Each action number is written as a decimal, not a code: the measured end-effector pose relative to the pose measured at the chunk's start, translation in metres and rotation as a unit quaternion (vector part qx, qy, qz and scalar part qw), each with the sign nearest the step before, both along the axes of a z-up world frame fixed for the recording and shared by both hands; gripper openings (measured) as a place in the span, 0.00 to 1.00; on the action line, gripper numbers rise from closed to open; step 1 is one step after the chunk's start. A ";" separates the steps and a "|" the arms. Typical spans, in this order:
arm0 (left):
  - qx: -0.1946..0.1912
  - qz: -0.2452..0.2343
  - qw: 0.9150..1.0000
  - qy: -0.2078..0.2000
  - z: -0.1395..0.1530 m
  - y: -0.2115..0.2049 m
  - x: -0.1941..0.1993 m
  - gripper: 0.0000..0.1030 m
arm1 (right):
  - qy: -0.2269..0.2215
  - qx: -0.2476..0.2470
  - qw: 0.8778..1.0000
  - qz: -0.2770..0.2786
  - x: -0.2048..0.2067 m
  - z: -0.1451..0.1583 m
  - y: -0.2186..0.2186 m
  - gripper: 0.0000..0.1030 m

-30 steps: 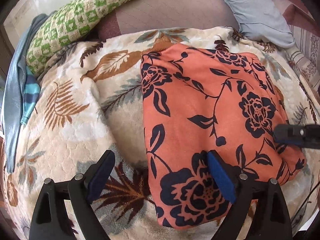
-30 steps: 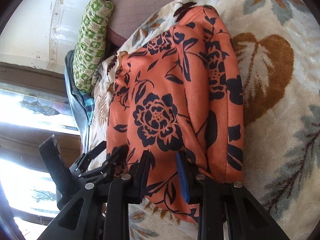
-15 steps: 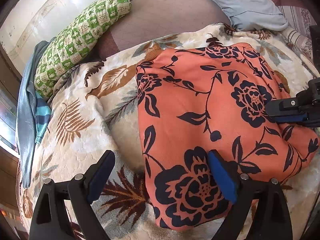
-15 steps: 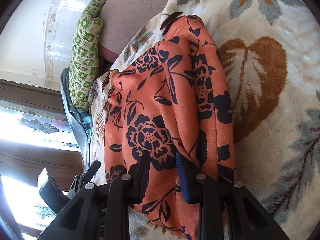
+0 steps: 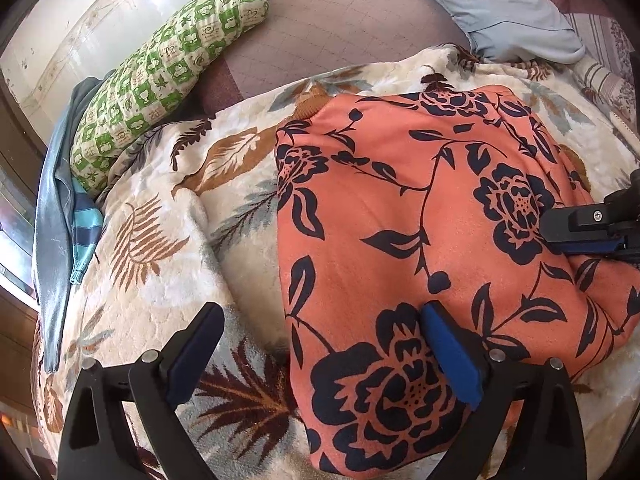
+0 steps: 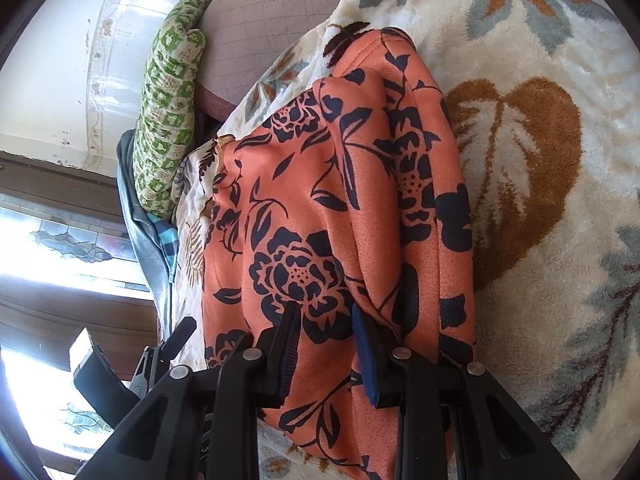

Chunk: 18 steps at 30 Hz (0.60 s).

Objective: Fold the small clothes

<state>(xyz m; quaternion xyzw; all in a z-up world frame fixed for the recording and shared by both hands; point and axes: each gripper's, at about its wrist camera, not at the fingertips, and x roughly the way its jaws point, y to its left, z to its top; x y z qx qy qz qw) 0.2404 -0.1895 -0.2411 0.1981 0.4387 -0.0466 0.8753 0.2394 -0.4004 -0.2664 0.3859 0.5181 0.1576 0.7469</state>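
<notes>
My left gripper (image 5: 320, 354), jaws just widened and gripping nothing, straddles the near edge of the folded orange floral garment (image 5: 420, 240) lying on the leaf-print blanket (image 5: 152, 240). My right gripper (image 6: 326, 354) stands partly closed over the cloth; whether it pinches a ridge I cannot tell. The risk: dragging plush blanket along (both are soft). Only the right view shows the window (image 6: 52, 248).

Left gripper (image 5: 320, 322): two matte black plastic fingers (image 5: 188, 356) with triangular cut-outs, round silver pivot pins and ribbed royal-blue pads. Right gripper (image 6: 326, 316): the same black angular build, silver pins at the finger joints, one blue pad and one that looks dark, both finely ridged
</notes>
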 end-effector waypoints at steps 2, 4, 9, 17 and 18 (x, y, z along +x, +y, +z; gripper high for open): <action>-0.007 0.007 1.000 0.009 0.000 0.003 0.003 1.00 | 0.000 0.003 1.000 -0.001 0.000 0.000 -0.001 0.29; -0.024 0.018 0.999 0.028 0.002 0.008 0.007 1.00 | 0.000 0.012 1.000 -0.003 -0.001 0.001 -0.003 0.29; -0.024 0.022 0.999 0.004 0.026 0.004 0.005 1.00 | -0.043 0.021 0.999 -0.022 -0.003 0.017 -0.012 0.29; -0.009 0.020 0.999 0.032 0.003 -0.028 0.037 1.00 | -0.030 -0.002 0.997 -0.071 -0.004 0.007 -0.032 0.30; -0.013 0.023 0.999 0.023 -0.001 -0.030 0.037 1.00 | -0.029 0.013 0.997 -0.076 -0.005 0.003 -0.036 0.30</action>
